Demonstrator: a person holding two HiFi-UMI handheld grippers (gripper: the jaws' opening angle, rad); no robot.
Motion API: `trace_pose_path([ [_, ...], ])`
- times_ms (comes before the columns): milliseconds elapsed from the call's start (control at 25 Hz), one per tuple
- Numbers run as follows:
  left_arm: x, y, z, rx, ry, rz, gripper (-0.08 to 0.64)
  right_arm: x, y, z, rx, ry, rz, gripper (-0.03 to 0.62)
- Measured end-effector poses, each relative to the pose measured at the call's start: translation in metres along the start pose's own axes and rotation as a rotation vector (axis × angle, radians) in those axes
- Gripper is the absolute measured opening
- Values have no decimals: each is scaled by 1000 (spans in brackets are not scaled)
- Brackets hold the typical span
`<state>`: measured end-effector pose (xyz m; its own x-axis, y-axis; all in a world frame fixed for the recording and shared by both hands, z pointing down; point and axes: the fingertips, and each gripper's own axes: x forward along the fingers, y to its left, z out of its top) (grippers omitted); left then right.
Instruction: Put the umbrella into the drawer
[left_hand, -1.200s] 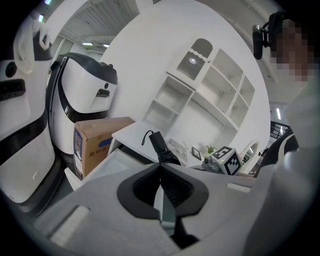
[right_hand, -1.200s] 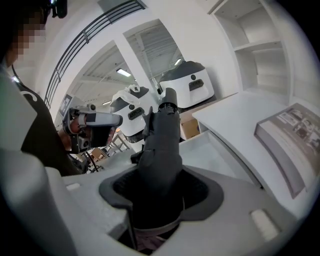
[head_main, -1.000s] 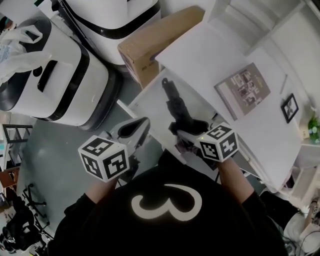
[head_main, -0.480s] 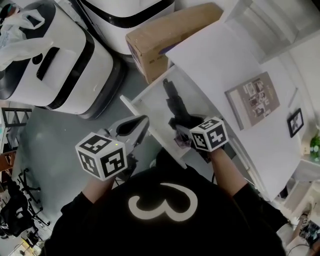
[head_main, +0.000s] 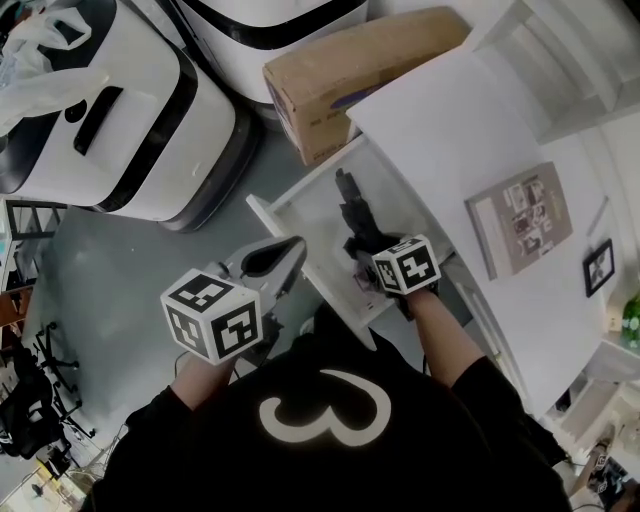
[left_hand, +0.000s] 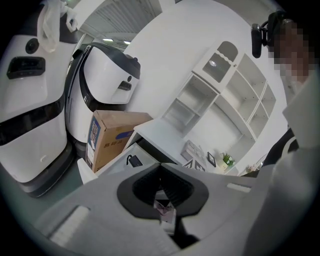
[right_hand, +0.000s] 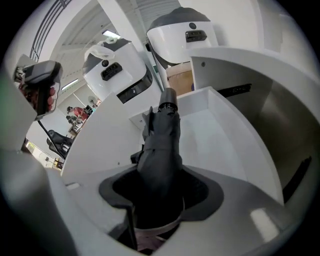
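Observation:
A black folded umbrella (head_main: 352, 212) slants down over the open white drawer (head_main: 300, 215), its far end above the drawer floor. My right gripper (head_main: 368, 252), under its marker cube, is shut on the umbrella's near end. In the right gripper view the umbrella (right_hand: 162, 145) fills the jaws of the right gripper (right_hand: 160, 185) and points into the drawer (right_hand: 215, 135). My left gripper (head_main: 290, 248) hovers to the left of the drawer's front corner, shut and holding nothing. In the left gripper view, the left gripper (left_hand: 160, 167) has its tips together, and beyond them lies the drawer (left_hand: 120, 162).
A cardboard box (head_main: 350, 75) stands on the floor just beyond the drawer. Large white machines (head_main: 110, 130) stand to the left. The white desk top (head_main: 450, 140) above the drawer carries a booklet (head_main: 518, 215) and a small picture frame (head_main: 597, 268).
My right gripper has sunk with the umbrella, bringing it lower into the open drawer. The left gripper has dropped a little beside the drawer front.

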<state>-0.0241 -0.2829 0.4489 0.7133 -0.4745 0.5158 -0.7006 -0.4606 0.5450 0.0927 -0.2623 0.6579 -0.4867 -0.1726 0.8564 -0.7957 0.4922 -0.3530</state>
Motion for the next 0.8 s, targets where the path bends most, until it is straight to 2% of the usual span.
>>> trace_pose_path([
  [440,7,14,-7,-9,32,12,9,50,-19,-14,70,91,-22,230],
  [800,3,24,-5,-13,31,45,9,73,-28,-22,67,142,-37,235],
])
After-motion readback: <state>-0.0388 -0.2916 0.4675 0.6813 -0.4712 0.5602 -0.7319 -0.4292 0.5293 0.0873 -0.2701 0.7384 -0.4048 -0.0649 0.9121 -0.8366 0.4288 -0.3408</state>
